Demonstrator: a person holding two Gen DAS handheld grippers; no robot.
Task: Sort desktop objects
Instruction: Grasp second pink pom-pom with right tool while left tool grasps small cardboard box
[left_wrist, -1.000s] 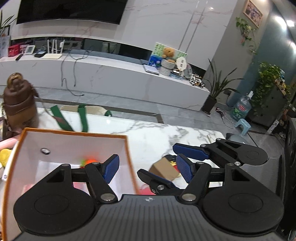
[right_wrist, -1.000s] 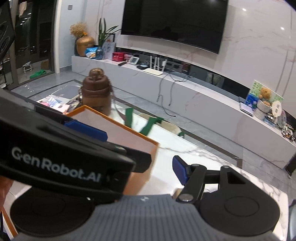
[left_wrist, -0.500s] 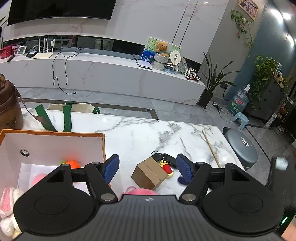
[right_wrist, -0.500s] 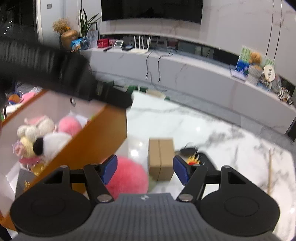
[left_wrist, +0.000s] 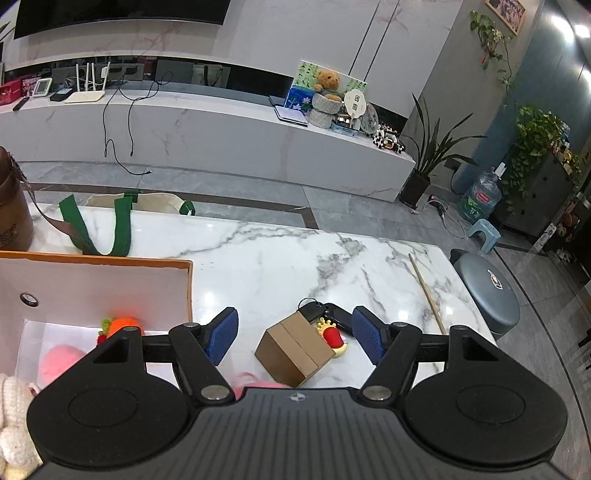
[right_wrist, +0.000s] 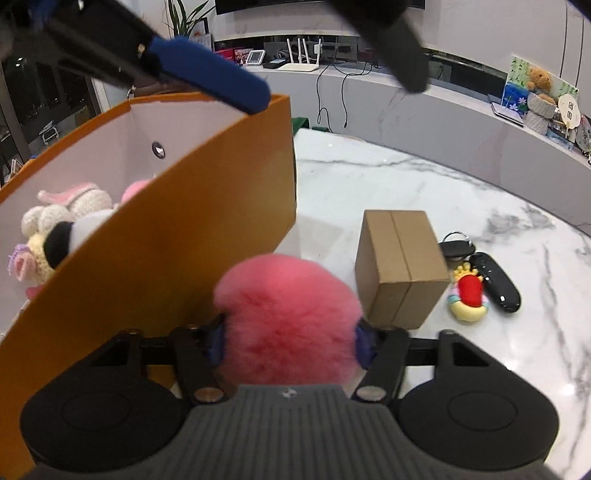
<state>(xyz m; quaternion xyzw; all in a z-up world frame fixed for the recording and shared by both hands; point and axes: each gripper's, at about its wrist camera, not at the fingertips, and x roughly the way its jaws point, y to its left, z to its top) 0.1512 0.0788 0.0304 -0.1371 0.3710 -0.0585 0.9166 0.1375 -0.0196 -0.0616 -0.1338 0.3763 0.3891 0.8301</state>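
One marble table (left_wrist: 258, 258) is seen, and on it one orange box (right_wrist: 207, 221) with a white interior. Inside the box several knitted and plush toys (right_wrist: 55, 225) are piled; an exact count cannot be made, though in the left wrist view an orange knitted piece (left_wrist: 123, 323) and a pink fluffy one (left_wrist: 61, 360) are made out among them. One tote bag with green straps (left_wrist: 122, 221) lies at the table's far edge. One brown cardboard box (right_wrist: 400, 266) stands just beside the orange box. One pink pompom (right_wrist: 288, 321) lies on the table against the orange box's outer wall. One black key fob (right_wrist: 495, 282), one set of keys on a ring (right_wrist: 456, 247) and one small red-and-yellow toy figure (right_wrist: 469, 295) lie close together beside the cardboard box. One thin wooden stick (left_wrist: 426, 291) lies further off.

The right gripper (right_wrist: 290, 338) is closing, the pompom between its blue pads, which appear to press into the fur. The left gripper (left_wrist: 293, 332) is held wide apart above the cardboard box, with nothing gripped.
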